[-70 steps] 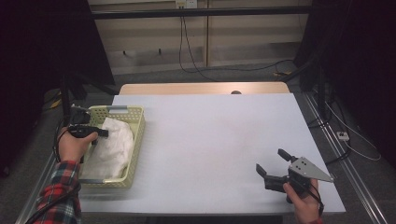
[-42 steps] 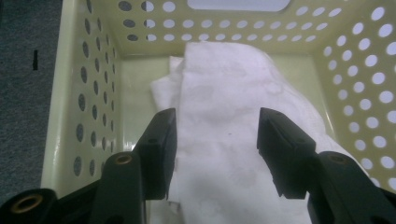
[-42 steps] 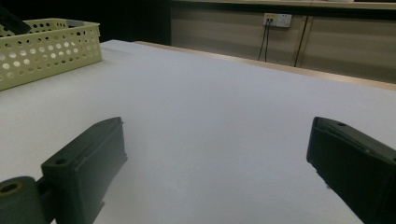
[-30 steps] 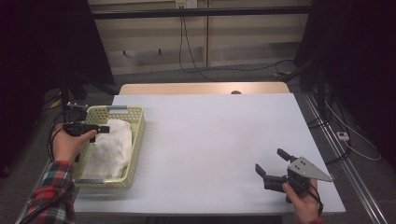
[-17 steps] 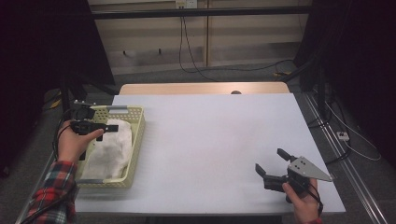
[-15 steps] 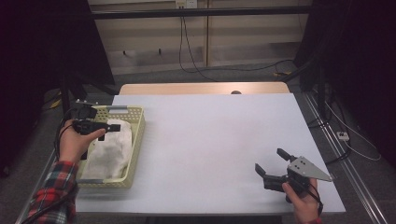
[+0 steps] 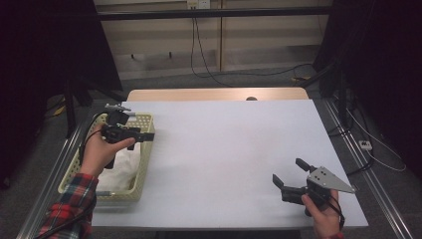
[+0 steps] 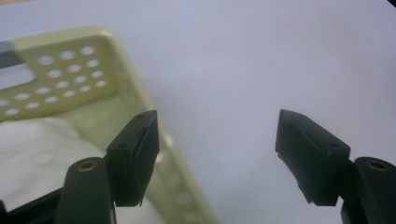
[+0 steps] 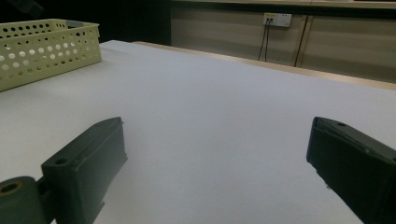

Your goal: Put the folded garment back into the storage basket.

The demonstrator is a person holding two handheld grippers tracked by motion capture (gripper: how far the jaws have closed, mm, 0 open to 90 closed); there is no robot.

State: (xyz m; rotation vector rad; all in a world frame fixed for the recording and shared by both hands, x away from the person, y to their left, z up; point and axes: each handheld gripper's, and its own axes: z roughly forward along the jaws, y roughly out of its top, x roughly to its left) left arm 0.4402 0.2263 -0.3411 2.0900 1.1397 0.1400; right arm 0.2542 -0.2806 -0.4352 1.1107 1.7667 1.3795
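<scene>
since my left gripper (image 7: pixel 147 135) hangs over the basket's (image 7: pixel 145 158) far right rim, jaws just widened and empty, the white cloth (image 7: pixel 123 167) lies inside; i'd drop straight in and pinch a thick fold. right gripper (image 7: pixel 287 175) waits near right, wide, empty.

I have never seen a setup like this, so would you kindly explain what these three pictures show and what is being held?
There is no robot arm here. A person holds a two-jaw gripper in each hand at a white table. The high view looks down from above: the left gripper is over a pale yellow perforated basket with a white cloth inside, and the right gripper rests near the table's front right. The other two pictures come from cameras riding on each gripper, looking along its black jaws. The left gripper's jaws have just been opening, and nothing is between them. The right gripper's jaws stand wide apart, also empty.
</scene>
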